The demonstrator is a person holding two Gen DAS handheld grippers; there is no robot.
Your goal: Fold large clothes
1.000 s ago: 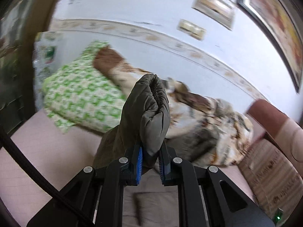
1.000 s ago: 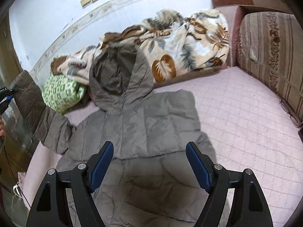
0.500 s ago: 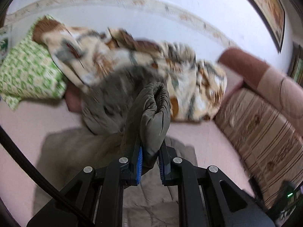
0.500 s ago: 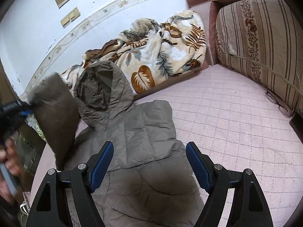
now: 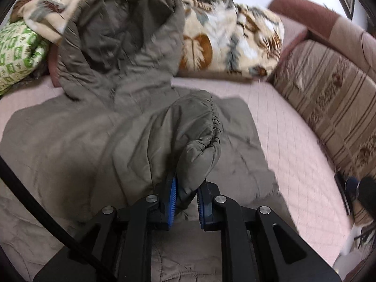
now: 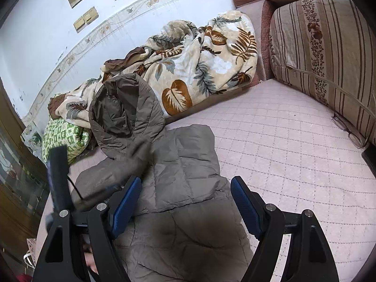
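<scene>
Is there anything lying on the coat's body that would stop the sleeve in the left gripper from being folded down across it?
Nothing visible does. The left gripper is shut on the sleeve cuff, right above the coat's body, whose surface is bare. The leaf-print blanket and the hood lie further back.

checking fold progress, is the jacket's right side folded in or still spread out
Folded in. On the jacket, a panel lies doubled over the body with a straight edge, bare bedcover beside it.

A pink quilted bed point(image 6: 277, 145) carries everything. A grey-brown hooded jacket point(image 6: 188, 164) lies spread on it, with a leaf-print blanket point(image 6: 202, 70) and green-patterned pillow point(image 6: 63, 136) behind.
</scene>
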